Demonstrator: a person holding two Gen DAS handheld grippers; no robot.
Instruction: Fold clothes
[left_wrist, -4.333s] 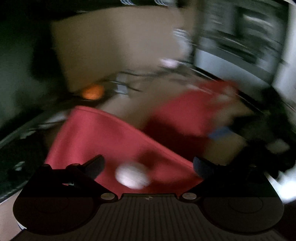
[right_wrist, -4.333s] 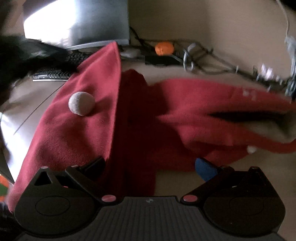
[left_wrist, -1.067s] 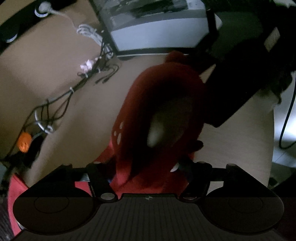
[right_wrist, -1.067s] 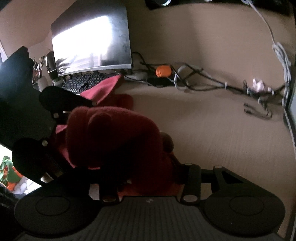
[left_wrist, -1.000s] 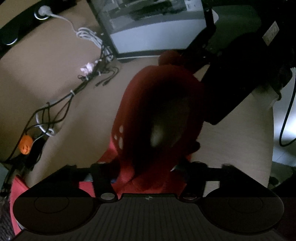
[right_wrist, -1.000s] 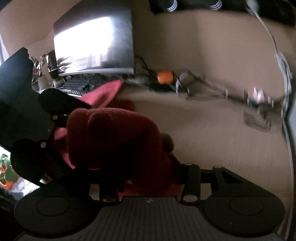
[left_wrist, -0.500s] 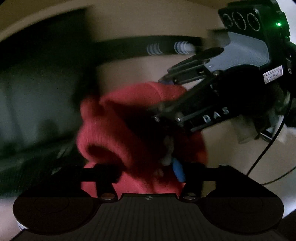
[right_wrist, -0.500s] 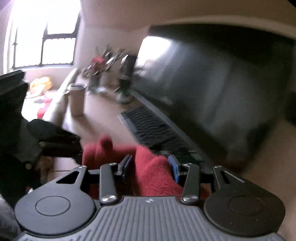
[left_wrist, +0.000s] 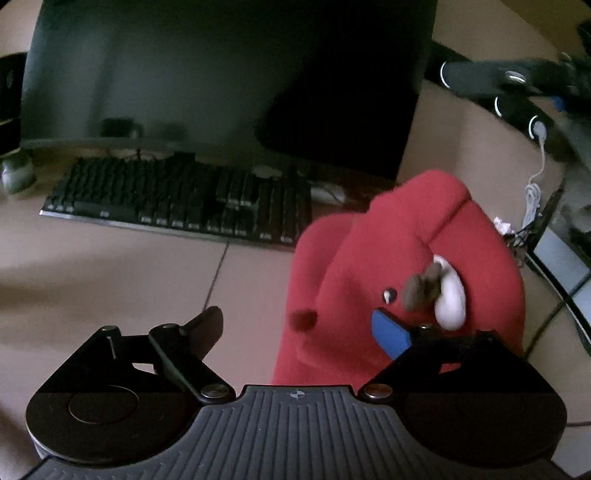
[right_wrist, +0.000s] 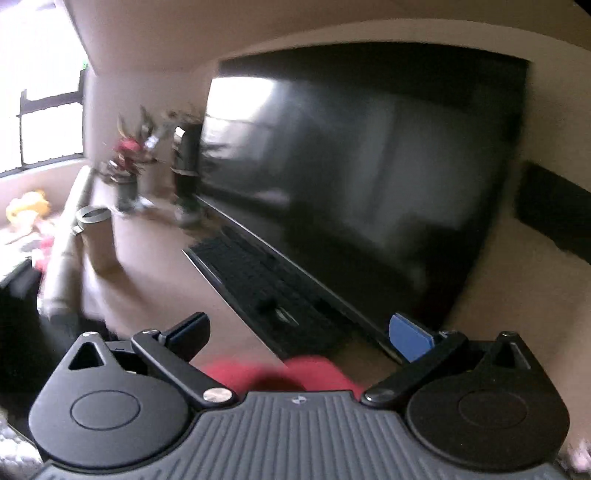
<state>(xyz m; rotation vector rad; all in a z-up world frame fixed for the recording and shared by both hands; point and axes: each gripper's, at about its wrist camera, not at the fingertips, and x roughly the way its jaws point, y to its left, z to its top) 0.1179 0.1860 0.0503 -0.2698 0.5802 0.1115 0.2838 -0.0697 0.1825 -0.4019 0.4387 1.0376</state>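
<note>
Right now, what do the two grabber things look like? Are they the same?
Yes, they match. The left gripper and the right gripper each have a dark grey ribbed body, with a black round disc on either side. Thin black bars with silver rivets lead out to the fingers. One finger is black, the other has a bright blue pad. No hands or sleeves show.

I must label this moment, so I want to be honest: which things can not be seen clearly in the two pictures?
- Red garment: left wrist view, its lower part is hidden behind the left gripper; fold state unclear.
- Red garment: right wrist view, only a blurred strip shows above the right gripper body.
- Small brown and white pieces on the garment: blurred, unidentifiable.
</note>
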